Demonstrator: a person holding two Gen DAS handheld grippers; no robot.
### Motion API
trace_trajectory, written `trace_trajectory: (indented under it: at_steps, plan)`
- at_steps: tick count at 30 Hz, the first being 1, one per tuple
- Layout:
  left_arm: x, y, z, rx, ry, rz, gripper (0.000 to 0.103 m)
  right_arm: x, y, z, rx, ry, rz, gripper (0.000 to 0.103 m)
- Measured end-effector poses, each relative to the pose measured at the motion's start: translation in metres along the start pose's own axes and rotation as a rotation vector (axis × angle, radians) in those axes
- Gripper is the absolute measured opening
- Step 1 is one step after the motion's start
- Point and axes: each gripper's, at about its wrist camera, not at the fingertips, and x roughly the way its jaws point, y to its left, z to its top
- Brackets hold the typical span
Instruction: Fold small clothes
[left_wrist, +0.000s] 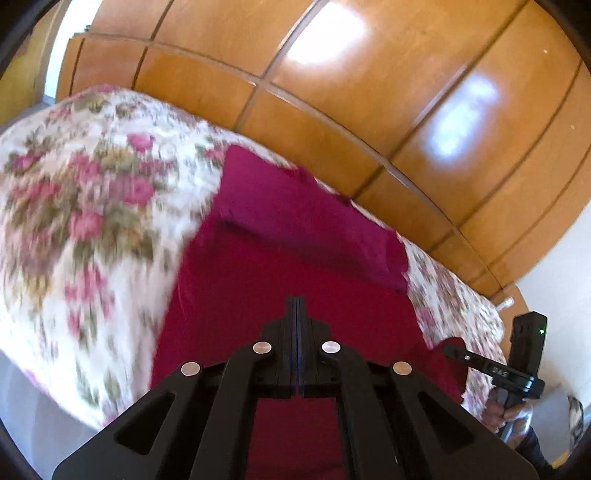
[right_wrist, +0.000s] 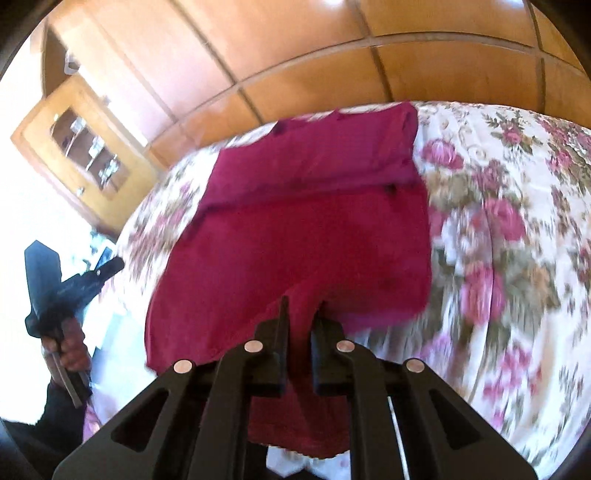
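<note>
**One red garment gripped at its near edge by both grippers**

Left wrist view: the left gripper (left_wrist: 296, 301) has its fingers pressed together; whether cloth sits between them I cannot tell. The single red garment (left_wrist: 280, 258) lies on the floral bed (left_wrist: 74, 206), its long axis running away toward the wooden wardrobe (left_wrist: 369, 92). Free bedspread stays at the left.

Right wrist view: the right gripper (right_wrist: 301, 310) has its fingers clamped on a fold of the garment's near edge. One hand (right_wrist: 70, 350) holds the other gripper at the left. Open bedspread lies at the right.
</note>
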Motion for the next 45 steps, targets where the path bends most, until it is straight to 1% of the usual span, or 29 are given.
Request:
trace_trajectory:
  at_steps: [2, 3, 4, 6, 8, 9, 10, 12, 13, 14, 16, 18, 20, 21, 22, 23, 24, 27, 29, 31, 34, 35, 36, 37, 40, 42, 43, 44, 45]
  plan:
    - [0.013, 0.007, 0.019, -0.033, -0.003, 0.04, 0.0, 0.009, -0.01, 0.017, 0.042, -0.011, -0.016, 0.008]
    - [0.019, 0.014, 0.028, -0.055, 0.014, 0.055, 0.0, 0.017, -0.018, 0.027, 0.082, -0.011, -0.029, 0.008]
    - [0.019, 0.02, 0.032, -0.065, 0.022, 0.054, 0.0, 0.022, -0.025, 0.034, 0.112, -0.012, -0.04, 0.008]
    - [0.014, 0.033, 0.034, -0.078, 0.029, 0.079, 0.001, 0.032, -0.042, 0.05, 0.165, -0.017, -0.071, 0.008]
    - [0.004, 0.046, 0.028, -0.079, 0.036, 0.102, 0.013, 0.043, -0.053, 0.062, 0.193, -0.011, -0.099, 0.007]
    - [-0.003, 0.055, 0.021, -0.092, 0.05, 0.097, 0.029, 0.047, -0.057, 0.065, 0.203, -0.007, -0.103, 0.007]
    - [-0.008, 0.061, 0.015, -0.112, 0.067, 0.073, 0.043, 0.054, -0.06, 0.07, 0.216, 0.003, -0.107, 0.007]
    - [-0.016, 0.072, -0.004, -0.163, 0.101, 0.016, 0.054, 0.059, -0.057, 0.071, 0.192, 0.014, -0.118, 0.007]
    - [-0.019, 0.076, -0.019, -0.18, 0.119, -0.001, 0.057, 0.063, -0.053, 0.07, 0.168, 0.02, -0.135, 0.008]
    - [-0.02, 0.077, -0.031, -0.183, 0.136, -0.009, 0.057, 0.064, -0.051, 0.069, 0.16, 0.022, -0.141, 0.008]
    - [-0.017, 0.074, -0.061, -0.188, 0.185, -0.038, 0.057, 0.066, -0.049, 0.065, 0.149, 0.026, -0.154, 0.008]
    - [-0.003, 0.071, -0.089, -0.215, 0.252, -0.074, 0.057, 0.068, -0.051, 0.061, 0.158, 0.03, -0.158, 0.008]
    - [0.014, 0.064, -0.103, -0.236, 0.296, -0.071, 0.057, 0.067, -0.051, 0.06, 0.159, 0.029, -0.162, 0.008]
    - [0.021, 0.06, -0.109, -0.239, 0.315, -0.075, 0.051, 0.066, -0.049, 0.059, 0.154, 0.024, -0.164, 0.008]
    - [0.029, 0.052, -0.114, -0.227, 0.333, -0.068, 0.034, 0.064, -0.046, 0.058, 0.146, 0.018, -0.166, 0.008]
    - [0.036, 0.045, -0.113, -0.197, 0.339, -0.041, 0.027, 0.061, -0.044, 0.056, 0.134, 0.013, -0.17, 0.008]
    - [0.038, 0.036, -0.112, -0.14, 0.339, -0.006, 0.012, 0.058, -0.041, 0.055, 0.117, 0.01, -0.172, 0.008]
    - [0.029, 0.032, -0.105, -0.112, 0.325, -0.015, 0.01, 0.043, -0.03, 0.049, 0.038, 0.007, -0.177, 0.008]
    - [0.013, 0.031, -0.096, -0.112, 0.299, -0.046, 0.01, 0.028, -0.023, 0.042, 0.002, 0.005, -0.147, 0.008]
    - [-0.007, 0.03, -0.083, -0.137, 0.257, -0.104, 0.01, 0.012, -0.02, 0.037, -0.004, -0.003, -0.099, 0.008]
    - [-0.024, 0.023, -0.051, -0.147, 0.17, -0.178, 0.01, -0.009, -0.022, 0.036, 0.043, -0.03, 0.002, 0.008]
    - [-0.026, 0.02, -0.04, -0.151, 0.146, -0.207, 0.01, -0.01, -0.021, 0.038, 0.063, -0.038, 0.017, 0.008]
    - [-0.025, 0.018, -0.028, -0.151, 0.127, -0.231, 0.01, -0.011, -0.025, 0.045, 0.1, -0.049, 0.045, 0.008]
    - [-0.021, 0.013, -0.009, -0.149, 0.103, -0.259, 0.01, -0.01, -0.031, 0.052, 0.136, -0.059, 0.063, 0.008]
    - [-0.001, 0.009, 0.036, -0.177, 0.076, -0.295, 0.01, 0.005, -0.046, 0.08, 0.225, -0.076, 0.054, 0.008]
    - [0.02, 0.013, 0.069, -0.211, 0.06, -0.274, 0.01, 0.019, -0.059, 0.099, 0.263, -0.079, 0.028, 0.008]
    - [0.035, 0.018, 0.09, -0.249, 0.053, -0.237, 0.014, 0.025, -0.064, 0.108, 0.273, -0.086, 0.011, 0.011]
    - [0.045, 0.022, 0.104, -0.28, 0.051, -0.233, 0.021, 0.028, -0.07, 0.115, 0.289, -0.091, 0.008, 0.02]
    - [0.056, 0.03, 0.12, -0.316, 0.029, -0.24, 0.047, 0.031, -0.077, 0.122, 0.319, -0.105, 0.021, 0.05]
